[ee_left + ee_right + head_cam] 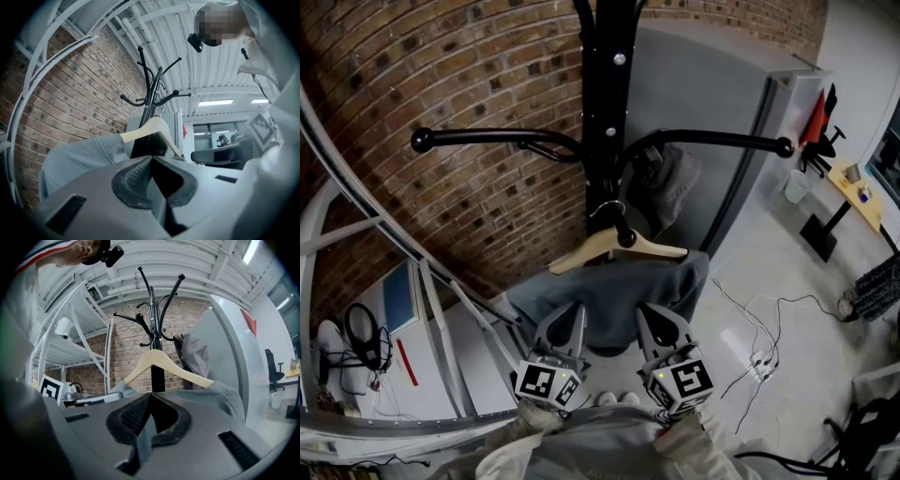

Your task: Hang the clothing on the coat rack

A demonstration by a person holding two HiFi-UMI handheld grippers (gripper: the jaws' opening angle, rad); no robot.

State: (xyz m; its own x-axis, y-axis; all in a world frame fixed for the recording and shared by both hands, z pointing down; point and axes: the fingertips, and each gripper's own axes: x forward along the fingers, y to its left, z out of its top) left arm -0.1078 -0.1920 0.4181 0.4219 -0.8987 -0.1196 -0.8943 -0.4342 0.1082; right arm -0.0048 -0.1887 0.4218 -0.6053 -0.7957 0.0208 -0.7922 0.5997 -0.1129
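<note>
Clothing [609,291], grey and draped over a wooden hanger [619,246], lay straight ahead of both grippers in the head view. The hanger's long axis ran across them, and its hook sat close against the coat rack [605,112] pole. The left gripper [570,319] and right gripper [654,319] reached the lower edge equally near. The left gripper view showed jaws pressed together, with cloth beyond them to the left and none plainly caught. Only the right gripper view showed a grey fold pinched between shut jaws.

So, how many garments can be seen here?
2. One grey garment is on the wooden hanger before the coat rack; a second garment hangs on the rack itself. Others may be hidden.
</note>
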